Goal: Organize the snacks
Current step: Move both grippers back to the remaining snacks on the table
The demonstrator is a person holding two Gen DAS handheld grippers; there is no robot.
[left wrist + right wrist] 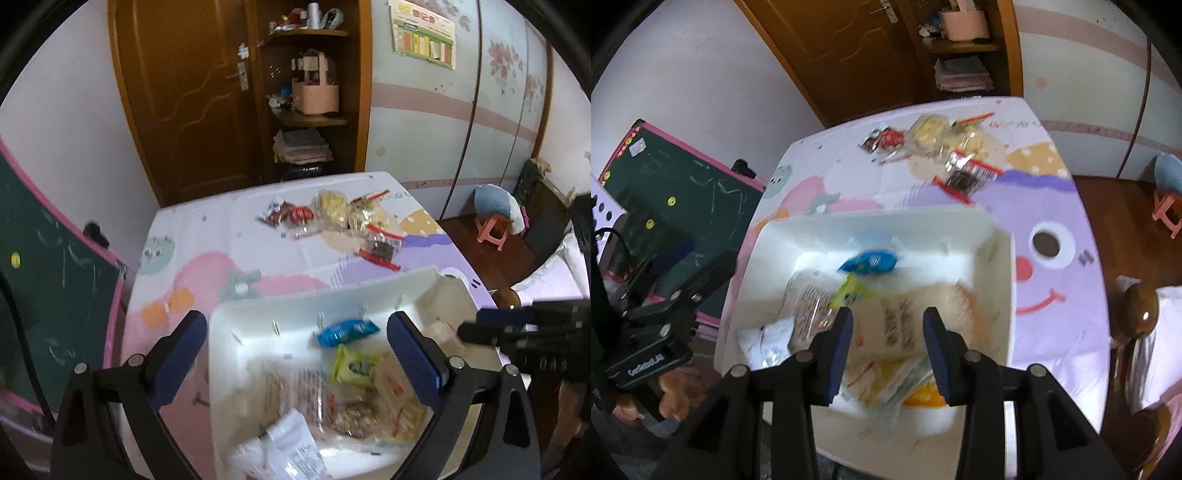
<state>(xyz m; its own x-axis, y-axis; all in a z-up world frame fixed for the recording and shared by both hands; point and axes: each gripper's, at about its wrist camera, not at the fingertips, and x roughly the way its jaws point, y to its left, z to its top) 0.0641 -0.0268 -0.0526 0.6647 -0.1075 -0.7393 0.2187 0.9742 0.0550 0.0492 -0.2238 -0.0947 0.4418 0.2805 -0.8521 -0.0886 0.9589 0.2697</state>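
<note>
White bin (993, 236) taken as landmark; it was seen at the near end of the surface (1071, 332), on a cartoon-print mat. Inside the bin a heap of snack packets was noted: a blue packet (870, 261) toward the far wall, a green packet (354, 365) beside it, pale printed bags nearer the cameras.

Beyond the bin's far wall, well apart from it, the loose snacks (332, 218) were left in a cluster on the surface: red-brown wrappers, yellowish bags, a clear pack with red edges (382, 251).

Left gripper (295, 354) was held above the bin's left part, jaws spread wide, nothing between them. Right gripper (888, 350) was held over the bin's near part, jaws partly open, no packet gripped; bags lay below the gap, not in it.

Sorting was judged partly done, the far cluster still to be fetched.

Risks noted:
- Both views were blurred; a reach made at speed could miss a thin wrapper.
- The far packets overlap, so two could be pinched at once and one dropped.
- Slick film could slip from narrow pads.
- The bin could be clipped by an arm reaching over it and shoved along the mat.
</note>
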